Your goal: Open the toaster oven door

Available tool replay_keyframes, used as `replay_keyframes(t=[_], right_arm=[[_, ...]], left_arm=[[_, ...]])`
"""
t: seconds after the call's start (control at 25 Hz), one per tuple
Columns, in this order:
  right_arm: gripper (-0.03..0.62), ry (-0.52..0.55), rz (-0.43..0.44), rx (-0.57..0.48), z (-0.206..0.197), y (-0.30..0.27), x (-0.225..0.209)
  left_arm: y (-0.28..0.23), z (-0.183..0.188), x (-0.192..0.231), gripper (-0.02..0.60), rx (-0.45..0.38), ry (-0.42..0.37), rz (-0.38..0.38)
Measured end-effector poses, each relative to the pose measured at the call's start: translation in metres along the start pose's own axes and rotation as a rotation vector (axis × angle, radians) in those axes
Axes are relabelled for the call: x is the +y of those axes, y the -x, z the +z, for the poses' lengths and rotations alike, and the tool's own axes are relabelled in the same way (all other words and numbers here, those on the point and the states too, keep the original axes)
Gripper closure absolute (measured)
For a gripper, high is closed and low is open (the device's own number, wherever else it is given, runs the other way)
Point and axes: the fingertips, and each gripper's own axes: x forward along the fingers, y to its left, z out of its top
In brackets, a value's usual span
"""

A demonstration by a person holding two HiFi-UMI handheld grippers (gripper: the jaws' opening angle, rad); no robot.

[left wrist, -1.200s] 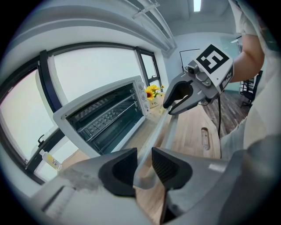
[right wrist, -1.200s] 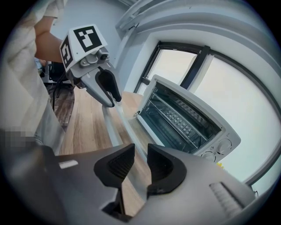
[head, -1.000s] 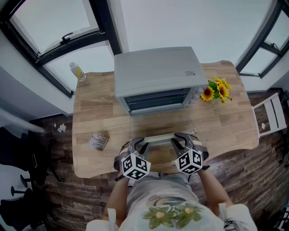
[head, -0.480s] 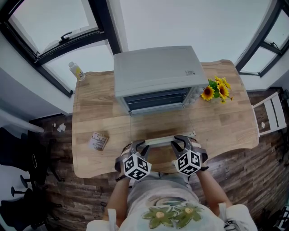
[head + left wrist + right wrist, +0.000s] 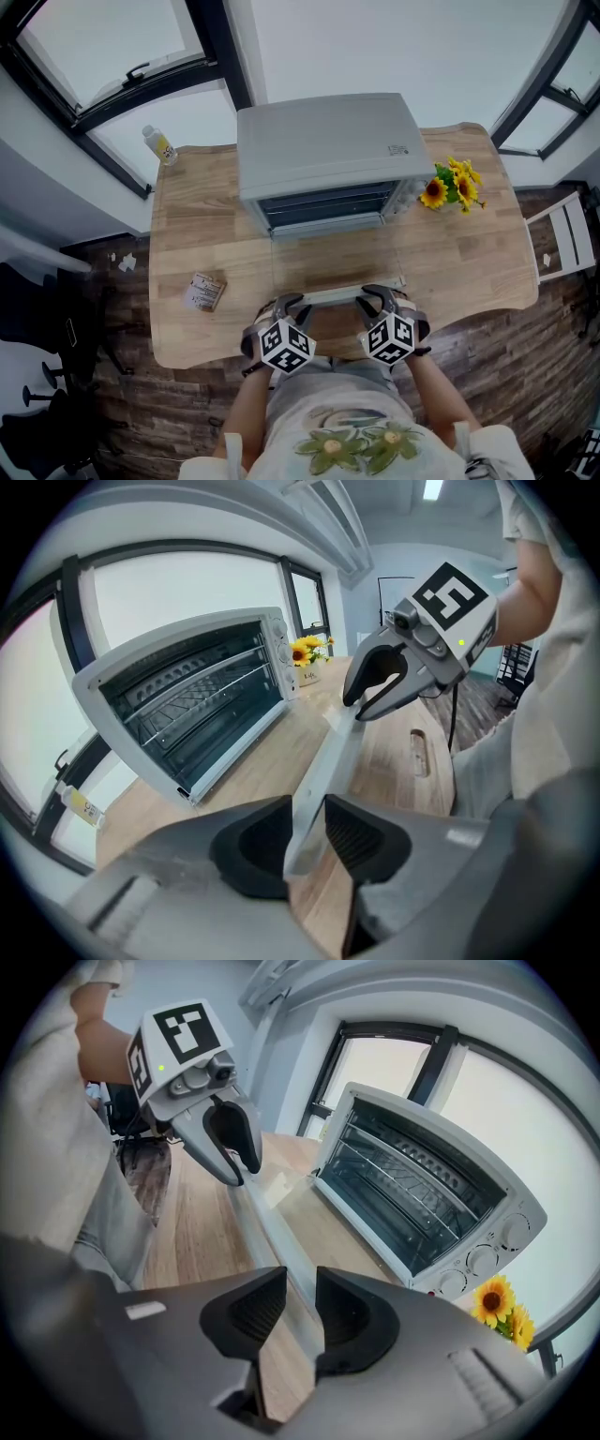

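At table (image 5: 187,234) front: left hand-held gripper (image 5: 289,303), right hand-held gripper (image 5: 377,296) both pinch handle (image 5: 333,293) of lowered oven door (image 5: 333,258).

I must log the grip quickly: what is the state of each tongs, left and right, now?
Left tongs: closed on the door handle.
Right tongs: closed on the same door handle.

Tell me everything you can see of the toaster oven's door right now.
The toaster oven door is a clear glass panel in a thin pale frame, hinged at the lower front of the toaster oven and swung down nearly level over the wooden table, whose grain shows through. A pale bar handle runs along its near edge. The left gripper and right gripper each clamp that handle; the right's jaws have just eased slightly wider.
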Motion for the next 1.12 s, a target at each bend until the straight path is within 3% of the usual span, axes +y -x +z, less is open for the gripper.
replay_keyframes(t=[0.84, 1.12], right_arm=[[0.497, -0.051, 0.074, 0.066, -0.025, -0.022, 0.019], [0.502, -0.082, 0.075, 0.066, -0.027, -0.024, 0.02]], left_arm=[[-0.027, -0.022, -0.017, 0.458, 0.08, 0.03, -0.077], [-0.029, -0.024, -0.017, 0.457, 0.072, 0.04, -0.095]])
